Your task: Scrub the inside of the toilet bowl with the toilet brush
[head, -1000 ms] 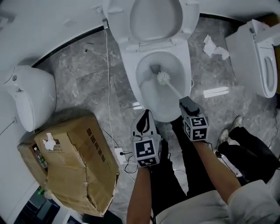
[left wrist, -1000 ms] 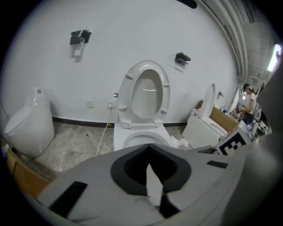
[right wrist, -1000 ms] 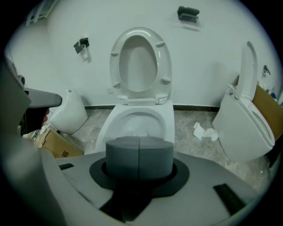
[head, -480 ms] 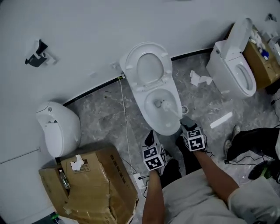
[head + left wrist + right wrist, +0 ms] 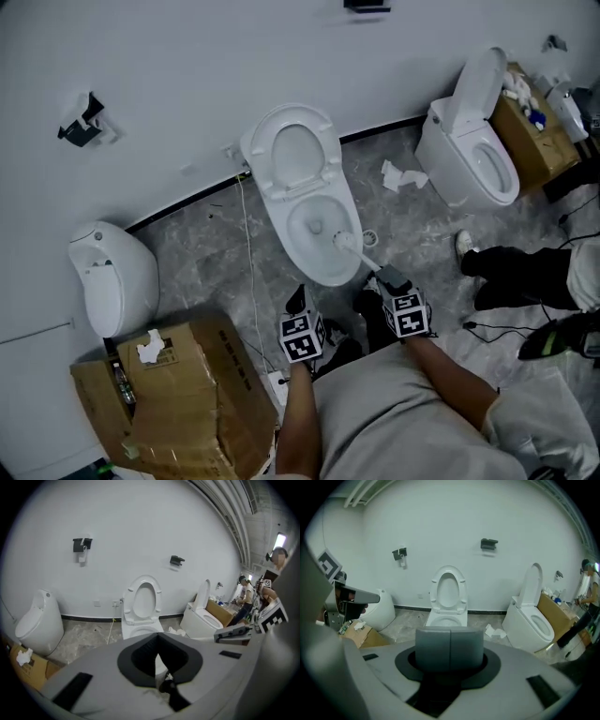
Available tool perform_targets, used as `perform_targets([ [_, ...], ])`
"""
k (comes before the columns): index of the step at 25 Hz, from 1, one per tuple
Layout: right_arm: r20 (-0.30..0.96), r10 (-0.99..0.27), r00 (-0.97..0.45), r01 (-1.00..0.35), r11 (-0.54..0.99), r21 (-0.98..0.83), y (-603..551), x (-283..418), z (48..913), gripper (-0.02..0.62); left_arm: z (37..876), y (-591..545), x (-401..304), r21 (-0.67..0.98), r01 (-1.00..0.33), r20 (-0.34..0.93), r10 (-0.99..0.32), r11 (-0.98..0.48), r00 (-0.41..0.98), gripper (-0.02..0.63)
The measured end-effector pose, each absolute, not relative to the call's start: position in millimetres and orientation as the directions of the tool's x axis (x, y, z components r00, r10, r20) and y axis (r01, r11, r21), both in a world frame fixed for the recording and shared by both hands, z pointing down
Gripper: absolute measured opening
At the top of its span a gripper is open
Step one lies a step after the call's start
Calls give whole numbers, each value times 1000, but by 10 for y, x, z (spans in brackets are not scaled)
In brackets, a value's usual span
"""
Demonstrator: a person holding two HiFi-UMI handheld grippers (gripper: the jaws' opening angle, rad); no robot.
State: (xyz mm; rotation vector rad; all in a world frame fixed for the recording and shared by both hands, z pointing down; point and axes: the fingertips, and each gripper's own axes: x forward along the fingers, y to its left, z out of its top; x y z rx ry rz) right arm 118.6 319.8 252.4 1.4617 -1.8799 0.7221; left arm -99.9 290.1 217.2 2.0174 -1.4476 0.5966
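The toilet [image 5: 277,217] stands against the wall [image 5: 187,75] with its seat and lid raised. The brush [image 5: 349,244] has its white head just inside the toilet's near right rim. I cannot tell whether the head touches the porcelain. Its handle slants back from the toilet into the right gripper [image 5: 387,277], which is clamped on the handle's end. In the right gripper view the two grey pads sit flush against each other and hide the handle below them.

The left gripper [image 5: 296,300] hangs just in front of the toilet, left of the brush. Its dark jaws are pressed together with nothing between them.

Left of the toilet a white urinal [image 5: 112,277] is on the wall. A battered box [image 5: 178,394] lies on the floor [image 5: 197,244] in front of the urinal. A thin cable [image 5: 251,272] runs along the toilet's left side. A second toilet [image 5: 469,155] stands to the right, with crumpled paper [image 5: 398,175] between it and the toilet.
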Motion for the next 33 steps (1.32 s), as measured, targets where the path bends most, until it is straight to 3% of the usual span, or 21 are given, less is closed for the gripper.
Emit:
perform_targets([
  [3, 774, -614, -157, -979, 198, -42, 3271, 1313, 2505, 167, 2186, 2952, -899, 154, -943, 668, -672, -295, 320, 26],
  [33, 775, -613, -152, -951, 306, 55, 3207, 1331, 2329, 167, 2092, 2827, -694, 187, -937, 634, -692, -296, 345, 25],
])
